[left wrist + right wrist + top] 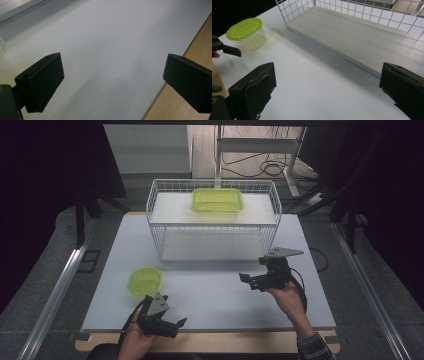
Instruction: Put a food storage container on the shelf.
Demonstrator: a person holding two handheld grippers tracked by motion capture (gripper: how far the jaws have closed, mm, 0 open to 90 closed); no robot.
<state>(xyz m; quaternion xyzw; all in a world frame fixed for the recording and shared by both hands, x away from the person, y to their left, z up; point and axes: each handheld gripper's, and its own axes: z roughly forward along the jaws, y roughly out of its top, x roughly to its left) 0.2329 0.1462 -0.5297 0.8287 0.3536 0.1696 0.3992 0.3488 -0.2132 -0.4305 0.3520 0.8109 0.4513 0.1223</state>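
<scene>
Two risks. White desk (210, 295) smooth: small round clear tub with green lid (145, 281), near left front, could skid or tip if nudged. Left gripper (172, 324) just beside it, jaws released, empty; right gripper (248, 281) well apart, jaws spread, empty.

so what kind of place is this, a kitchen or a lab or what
Most likely a lab or test workstation, not a kitchen: a white table with a wire rack staged on it, dark curtains around, and loose cables by a metal desk frame on the floor behind.
</scene>
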